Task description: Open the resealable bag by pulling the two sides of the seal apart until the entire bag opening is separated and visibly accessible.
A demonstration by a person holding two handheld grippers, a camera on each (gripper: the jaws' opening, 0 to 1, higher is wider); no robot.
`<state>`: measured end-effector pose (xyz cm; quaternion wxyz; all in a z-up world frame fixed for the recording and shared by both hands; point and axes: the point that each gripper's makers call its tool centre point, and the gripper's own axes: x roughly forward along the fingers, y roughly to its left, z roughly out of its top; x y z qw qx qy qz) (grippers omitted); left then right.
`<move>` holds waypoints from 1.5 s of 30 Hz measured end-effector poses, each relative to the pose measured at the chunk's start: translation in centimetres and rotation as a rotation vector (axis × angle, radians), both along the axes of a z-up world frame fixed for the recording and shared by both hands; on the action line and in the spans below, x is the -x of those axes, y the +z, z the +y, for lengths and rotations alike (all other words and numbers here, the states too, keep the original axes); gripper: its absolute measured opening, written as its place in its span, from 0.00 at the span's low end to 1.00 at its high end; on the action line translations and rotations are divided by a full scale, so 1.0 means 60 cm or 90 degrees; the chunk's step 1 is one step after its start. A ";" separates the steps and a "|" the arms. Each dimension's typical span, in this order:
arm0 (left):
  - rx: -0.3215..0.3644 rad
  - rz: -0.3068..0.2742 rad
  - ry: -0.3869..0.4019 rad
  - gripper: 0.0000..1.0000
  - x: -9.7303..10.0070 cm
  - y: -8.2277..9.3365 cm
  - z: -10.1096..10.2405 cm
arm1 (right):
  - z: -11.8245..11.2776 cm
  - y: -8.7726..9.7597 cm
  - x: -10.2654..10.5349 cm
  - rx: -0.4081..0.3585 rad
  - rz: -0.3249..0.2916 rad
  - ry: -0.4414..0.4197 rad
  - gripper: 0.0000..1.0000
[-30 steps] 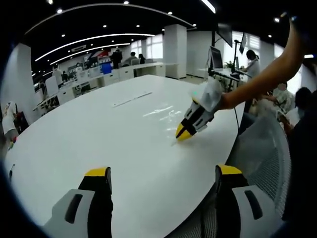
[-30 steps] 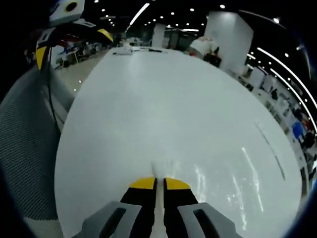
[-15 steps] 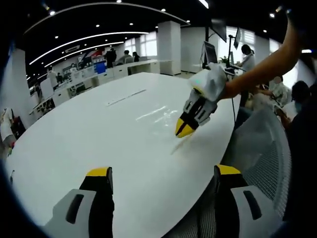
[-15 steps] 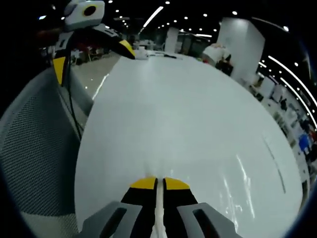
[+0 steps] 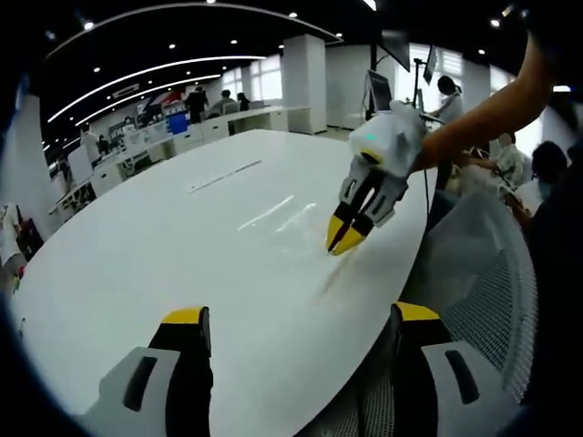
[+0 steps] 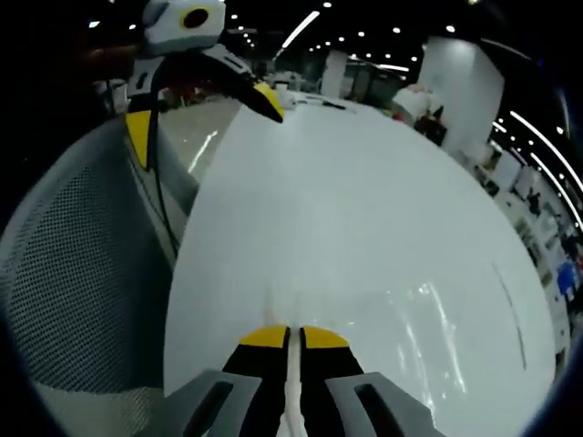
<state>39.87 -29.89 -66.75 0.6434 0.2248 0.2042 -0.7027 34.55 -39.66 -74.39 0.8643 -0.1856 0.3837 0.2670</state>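
Observation:
A clear resealable bag (image 5: 278,215) lies flat on the white round table (image 5: 137,264) and shows mostly as glints. In the left gripper view my right gripper (image 5: 342,240) comes in from the right, tilted down a little above the table, shut on the bag's near edge. In the right gripper view a thin pale strip of the bag (image 6: 290,369) runs between the shut jaws of the right gripper (image 6: 291,335), with the bag's glints (image 6: 428,314) beyond. My left gripper (image 5: 296,319) stands open over the table's near edge, holding nothing. In the right gripper view the left gripper (image 6: 205,118) is at the upper left.
A grey mesh chair (image 5: 487,273) stands against the table's edge, the same chair (image 6: 82,300) being at the left in the right gripper view. A thin dark strip (image 5: 223,176) lies farther out on the table. Desks, a pillar and people fill the room behind.
My right gripper has risen off the table and tipped steeper, still shut on the bag's edge. My left gripper has drawn closer to it.

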 end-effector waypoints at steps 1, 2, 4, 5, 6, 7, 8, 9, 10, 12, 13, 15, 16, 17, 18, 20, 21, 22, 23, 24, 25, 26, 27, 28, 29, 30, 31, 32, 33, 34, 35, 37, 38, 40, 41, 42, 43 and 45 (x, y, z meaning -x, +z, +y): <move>-0.001 0.001 -0.001 0.78 0.001 -0.001 0.000 | 0.002 0.001 0.000 -0.001 0.000 0.001 0.00; -0.004 0.000 -0.005 0.77 0.003 -0.004 0.000 | 0.006 0.000 0.002 -0.002 0.003 0.004 0.00; -0.007 -0.004 -0.011 0.77 0.006 -0.008 -0.001 | 0.011 0.000 0.004 -0.006 0.008 0.004 0.00; -0.008 -0.003 -0.014 0.77 0.008 -0.009 -0.002 | 0.014 0.000 0.005 -0.008 0.011 0.004 0.00; -0.011 -0.001 -0.018 0.76 0.010 -0.011 -0.002 | 0.016 0.000 0.006 -0.009 0.011 0.006 0.00; -0.015 0.002 -0.023 0.76 0.013 -0.014 -0.002 | 0.020 0.000 0.007 -0.010 0.012 0.008 0.00; -0.017 0.002 -0.026 0.76 0.015 -0.017 -0.003 | 0.023 -0.001 0.008 -0.011 0.014 0.010 0.00; -0.020 0.001 -0.029 0.76 0.017 -0.019 -0.003 | 0.026 0.000 0.009 -0.012 0.015 0.012 0.00; -0.023 0.000 -0.035 0.75 0.019 -0.022 -0.003 | 0.030 0.001 0.010 -0.013 0.014 0.015 0.00; -0.027 -0.003 -0.042 0.75 0.022 -0.025 -0.004 | 0.036 0.003 0.011 -0.013 0.014 0.020 0.00; -0.029 -0.005 -0.047 0.75 0.023 -0.027 -0.004 | 0.037 0.003 0.011 -0.013 0.014 0.020 0.00; -0.036 -0.013 -0.058 0.74 0.025 -0.031 -0.004 | 0.043 0.006 0.013 -0.010 0.015 0.026 0.00; -0.042 -0.013 -0.063 0.73 0.027 -0.035 -0.005 | 0.046 0.007 0.015 -0.010 0.015 0.028 0.00; -0.048 -0.011 -0.067 0.71 0.028 -0.038 -0.004 | 0.049 0.007 0.015 -0.011 0.016 0.029 0.00; -0.054 -0.010 -0.072 0.70 0.030 -0.042 -0.004 | 0.051 0.008 0.016 -0.012 0.016 0.031 0.00; -0.064 -0.017 -0.084 0.69 0.031 -0.049 -0.003 | 0.058 0.009 0.019 -0.012 0.017 0.039 0.00; -0.067 -0.021 -0.091 0.69 0.032 -0.051 -0.003 | 0.060 0.010 0.020 -0.012 0.017 0.041 0.00; -0.069 -0.025 -0.098 0.69 0.034 -0.052 -0.003 | 0.063 0.010 0.021 -0.012 0.017 0.042 0.00; -0.072 -0.030 -0.104 0.68 0.035 -0.054 -0.004 | 0.065 0.011 0.022 -0.014 0.017 0.042 0.00; -0.076 -0.034 -0.107 0.68 0.036 -0.056 -0.005 | 0.069 0.013 0.023 -0.017 0.018 0.041 0.00; -0.080 -0.040 -0.109 0.67 0.036 -0.058 -0.005 | 0.071 0.013 0.023 -0.018 0.017 0.042 0.00; -0.084 -0.048 -0.113 0.66 0.037 -0.060 -0.007 | 0.075 0.014 0.024 -0.020 0.016 0.044 0.00; -0.086 -0.056 -0.121 0.66 0.040 -0.063 -0.009 | 0.079 0.015 0.024 -0.021 0.016 0.046 0.00; -0.087 -0.061 -0.128 0.66 0.042 -0.064 -0.011 | 0.082 0.015 0.025 -0.021 0.016 0.048 0.00; -0.090 -0.071 -0.137 0.66 0.045 -0.065 -0.013 | 0.085 0.017 0.025 -0.021 0.015 0.051 0.00; -0.093 -0.079 -0.145 0.66 0.047 -0.067 -0.014 | 0.088 0.018 0.026 -0.022 0.015 0.052 0.00; -0.096 -0.090 -0.154 0.65 0.048 -0.070 -0.015 | 0.090 0.019 0.026 -0.023 0.015 0.055 0.00; -0.102 -0.108 -0.164 0.65 0.050 -0.072 -0.015 | 0.093 0.019 0.027 -0.022 0.015 0.059 0.00; -0.105 -0.122 -0.168 0.64 0.050 -0.074 -0.016 | 0.094 0.020 0.027 -0.019 0.015 0.062 0.00; -0.103 -0.130 -0.173 0.64 0.053 -0.074 -0.018 | 0.096 0.020 0.028 -0.018 0.016 0.066 0.00; -0.105 -0.138 -0.187 0.63 0.058 -0.076 -0.018 | 0.098 0.021 0.028 -0.016 0.016 0.071 0.00; -0.106 -0.147 -0.195 0.63 0.061 -0.078 -0.020 | 0.099 0.024 0.027 -0.015 0.014 0.073 0.00; -0.107 -0.156 -0.203 0.63 0.063 -0.079 -0.021 | 0.100 0.026 0.027 -0.016 0.013 0.074 0.00; -0.106 -0.175 -0.214 0.61 0.064 -0.079 -0.025 | 0.103 0.030 0.026 -0.018 0.009 0.074 0.00; -0.105 -0.181 -0.220 0.59 0.065 -0.078 -0.026 | 0.104 0.032 0.025 -0.019 0.008 0.074 0.00; -0.104 -0.188 -0.234 0.55 0.069 -0.078 -0.027 | 0.106 0.033 0.025 -0.021 0.008 0.075 0.00; -0.102 -0.191 -0.238 0.48 0.071 -0.078 -0.027 | 0.108 0.033 0.025 -0.022 0.008 0.076 0.00; -0.098 -0.199 -0.242 0.42 0.074 -0.076 -0.031 | 0.111 0.034 0.025 -0.022 0.008 0.081 0.00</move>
